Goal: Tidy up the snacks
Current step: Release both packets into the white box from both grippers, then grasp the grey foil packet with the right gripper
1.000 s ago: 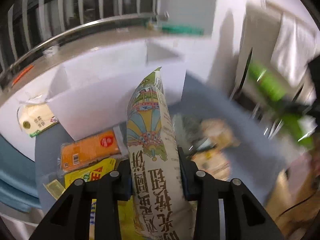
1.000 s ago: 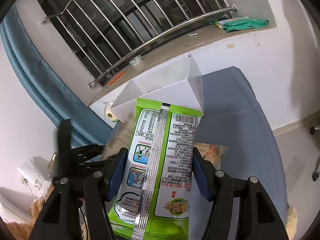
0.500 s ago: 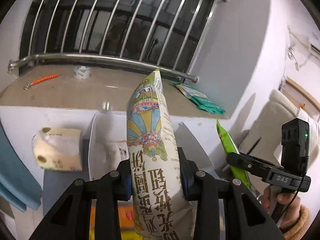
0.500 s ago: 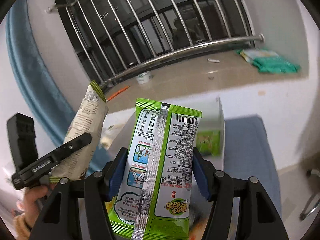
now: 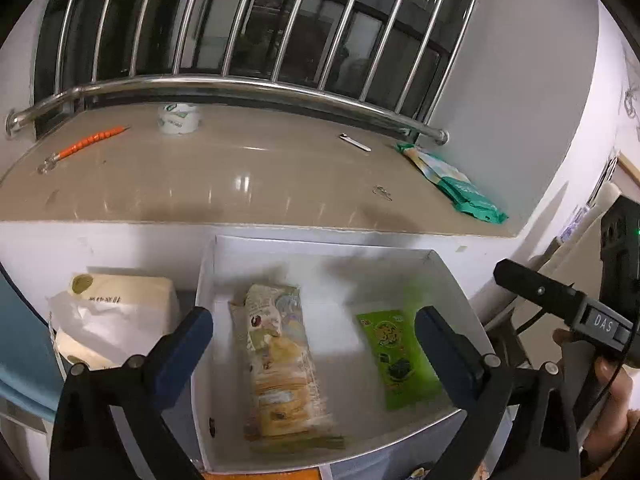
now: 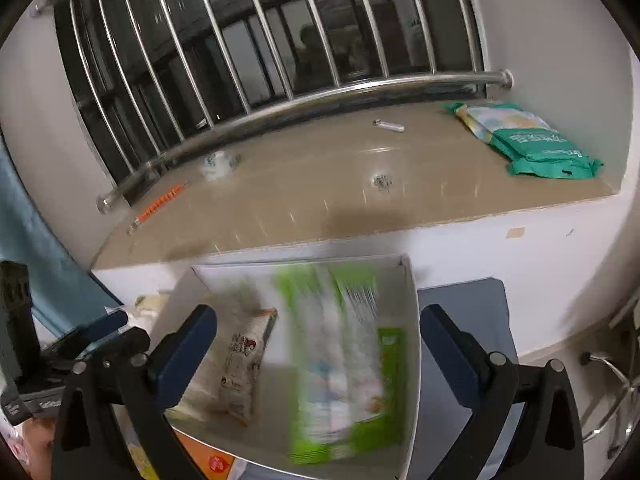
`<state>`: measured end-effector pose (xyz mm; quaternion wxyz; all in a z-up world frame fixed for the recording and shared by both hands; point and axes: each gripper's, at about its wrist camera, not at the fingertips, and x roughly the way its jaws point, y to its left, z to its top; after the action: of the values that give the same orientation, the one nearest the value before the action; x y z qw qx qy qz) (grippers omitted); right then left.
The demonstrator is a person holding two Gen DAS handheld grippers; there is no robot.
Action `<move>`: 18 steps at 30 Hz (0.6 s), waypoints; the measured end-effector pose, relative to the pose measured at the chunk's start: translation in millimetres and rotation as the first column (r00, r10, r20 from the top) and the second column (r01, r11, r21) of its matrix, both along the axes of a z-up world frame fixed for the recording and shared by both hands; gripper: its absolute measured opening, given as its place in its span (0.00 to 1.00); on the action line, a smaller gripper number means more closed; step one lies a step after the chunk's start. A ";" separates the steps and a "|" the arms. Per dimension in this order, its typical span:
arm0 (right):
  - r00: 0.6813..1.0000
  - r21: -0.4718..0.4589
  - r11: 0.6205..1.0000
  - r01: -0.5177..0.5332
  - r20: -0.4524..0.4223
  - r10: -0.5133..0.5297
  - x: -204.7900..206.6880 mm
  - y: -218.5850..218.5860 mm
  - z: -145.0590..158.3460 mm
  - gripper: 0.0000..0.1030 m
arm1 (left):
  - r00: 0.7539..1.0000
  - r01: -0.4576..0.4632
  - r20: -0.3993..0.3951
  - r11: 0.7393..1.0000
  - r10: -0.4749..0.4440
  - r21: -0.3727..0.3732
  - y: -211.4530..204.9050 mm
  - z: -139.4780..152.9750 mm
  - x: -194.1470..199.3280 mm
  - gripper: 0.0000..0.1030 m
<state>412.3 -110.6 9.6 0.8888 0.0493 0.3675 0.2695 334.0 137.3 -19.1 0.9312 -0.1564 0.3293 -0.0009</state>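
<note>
A cream biscuit packet (image 5: 280, 364) lies lengthwise on the floor of the white box (image 5: 320, 248), towards its left half, and a green snack packet (image 5: 396, 356) lies flat towards its right half, the two apart with bare white floor between them. In the left wrist view both packets sit beyond and between the tips of the left gripper (image 5: 314, 332), whose jaws have just been opening and now stand spread wide with nothing pinched; the cream packet is nearer the left finger, the green one nearer the right finger, and neither touches a pad. In the right wrist view the right gripper (image 6: 318, 330) is likewise spread wide, its jaws having just opened, and a green-and-white packet (image 6: 340, 360) appears between the fingers as a blurred streak over the box, clear of both pads; whether it has settled on the box floor cannot be told. The cream packet (image 6: 244, 364) shows to its left in that view. An orange packet (image 6: 208, 460) peeks out below the box's near wall. Left of the box stands a cream tissue pack (image 5: 116, 320). Behind the box runs a brown windowsill (image 5: 240, 172) carrying a teal pack (image 5: 460, 188), a small white tub (image 5: 178, 118) and an orange pen (image 5: 88, 144), under a steel rail (image 5: 240, 84). At the right edge of the left view a hand (image 5: 612, 384) holds the other gripper's handle.
</note>
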 end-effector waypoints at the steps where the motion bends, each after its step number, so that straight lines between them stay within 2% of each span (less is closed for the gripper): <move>1: 1.000 0.014 1.000 0.001 0.003 -0.001 -2.6 -3.3 0.4 1.00 | 1.000 0.007 0.000 1.000 -0.007 -0.003 1.0 -1.0 -1.8 1.00; 8: 0.997 0.021 0.999 -0.036 0.066 0.035 -35.1 -5.8 16.4 1.00 | 1.000 0.020 0.021 0.994 -0.023 0.104 -9.2 18.3 -34.6 1.00; 12: 0.988 0.007 0.996 -0.092 0.128 0.091 -71.7 -7.8 29.5 1.00 | 0.997 0.044 0.050 0.988 -0.052 0.148 -17.4 34.5 -73.0 1.00; 18: 0.974 0.061 0.985 -0.162 0.172 0.149 -138.7 -32.0 31.3 1.00 | 0.991 0.076 0.094 0.976 -0.097 0.203 -33.1 46.2 -143.2 1.00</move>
<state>273.6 -142.6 40.9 0.8901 0.0307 0.2843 0.3549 190.9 104.1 27.1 0.9570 -0.0479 0.2857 -0.0166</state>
